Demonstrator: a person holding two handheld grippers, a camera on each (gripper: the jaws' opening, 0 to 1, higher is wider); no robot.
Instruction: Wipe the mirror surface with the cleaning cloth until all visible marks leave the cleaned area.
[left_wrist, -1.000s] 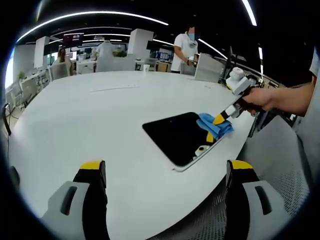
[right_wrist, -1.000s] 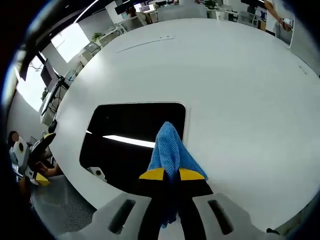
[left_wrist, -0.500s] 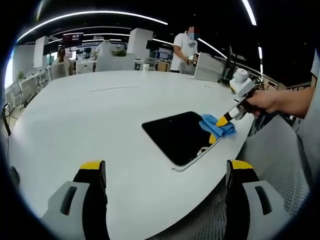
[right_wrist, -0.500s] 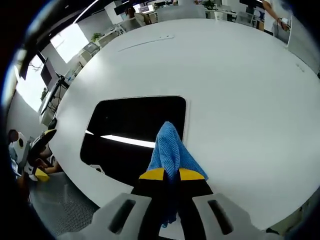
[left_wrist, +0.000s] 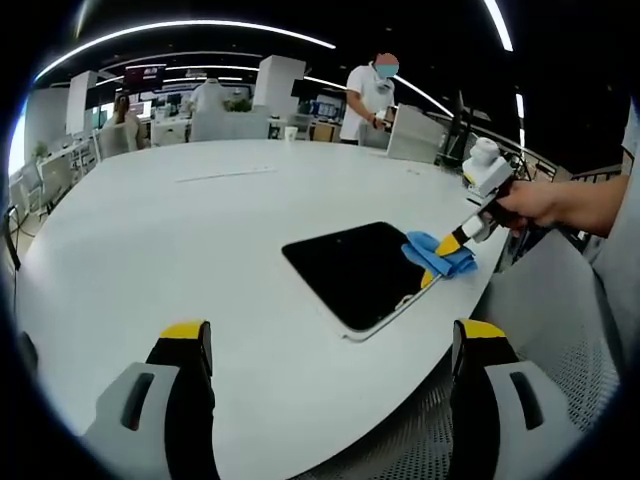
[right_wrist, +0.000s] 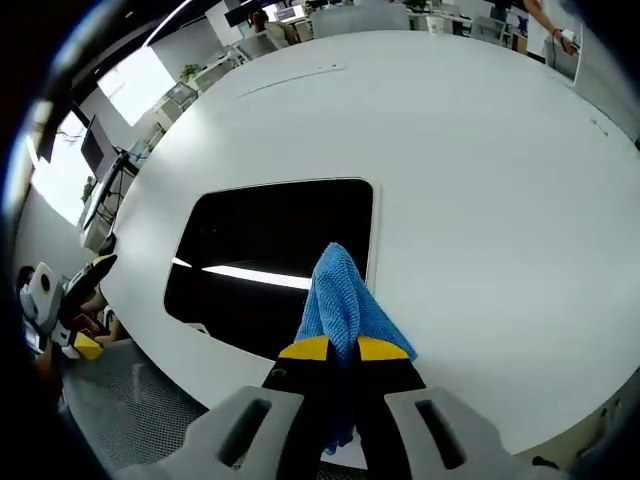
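Mirror (left_wrist: 355, 272) lies flat on white round table (left_wrist: 180, 240), near the table edge, dark glass reflecting a ceiling light strip (right gripper view). Left gripper (left_wrist: 330, 385): jaws spread wide, nothing between them, hovering off the table's near rim. Right gripper (right_wrist: 342, 349): jaws pinched on blue cleaning cloth (right_wrist: 342, 300), which rests at the mirror's 3 o'clock edge in left gripper view.

Left gripper (left_wrist: 325, 345): grey moulded jaw bodies, black inner faces, yellow tips. Right gripper (right_wrist: 342, 349): matching grey and black build, yellow tips, with a white housing behind them in the left gripper view.
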